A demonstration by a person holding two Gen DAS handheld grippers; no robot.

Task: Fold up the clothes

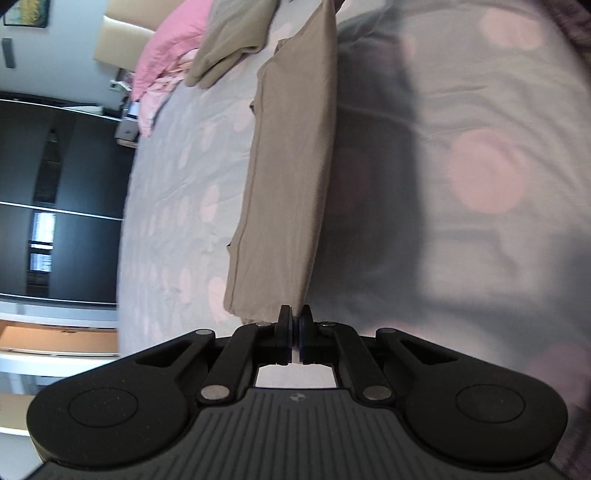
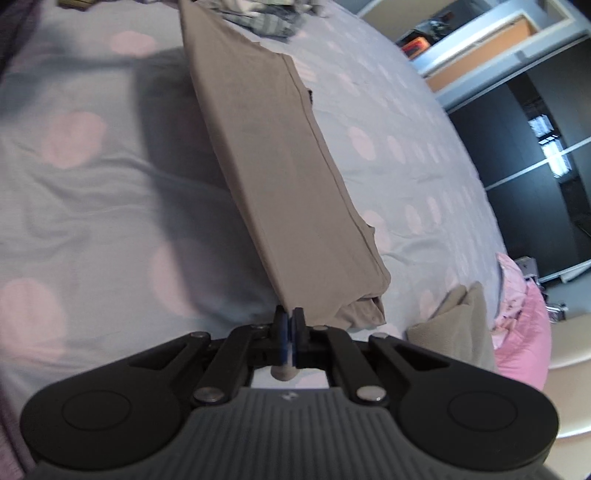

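A tan garment (image 1: 291, 162) hangs stretched above the bed, doubled over into a long band. My left gripper (image 1: 294, 314) is shut on one corner of it. My right gripper (image 2: 289, 315) is shut on the opposite corner of the same tan garment (image 2: 273, 162), with a bit of cloth poking out behind the pads. The cloth runs taut from each gripper toward the other. Its lower edge hangs free and casts a shadow on the bed.
The bed has a grey sheet with pink dots (image 1: 480, 155), also under the right gripper (image 2: 92, 192). A folded tan piece (image 1: 232, 44) and a pink duvet (image 1: 166, 55) lie at one end; a pile of grey patterned clothes (image 2: 266, 18) lies at the other. A dark wardrobe (image 1: 55, 184) stands beside the bed.
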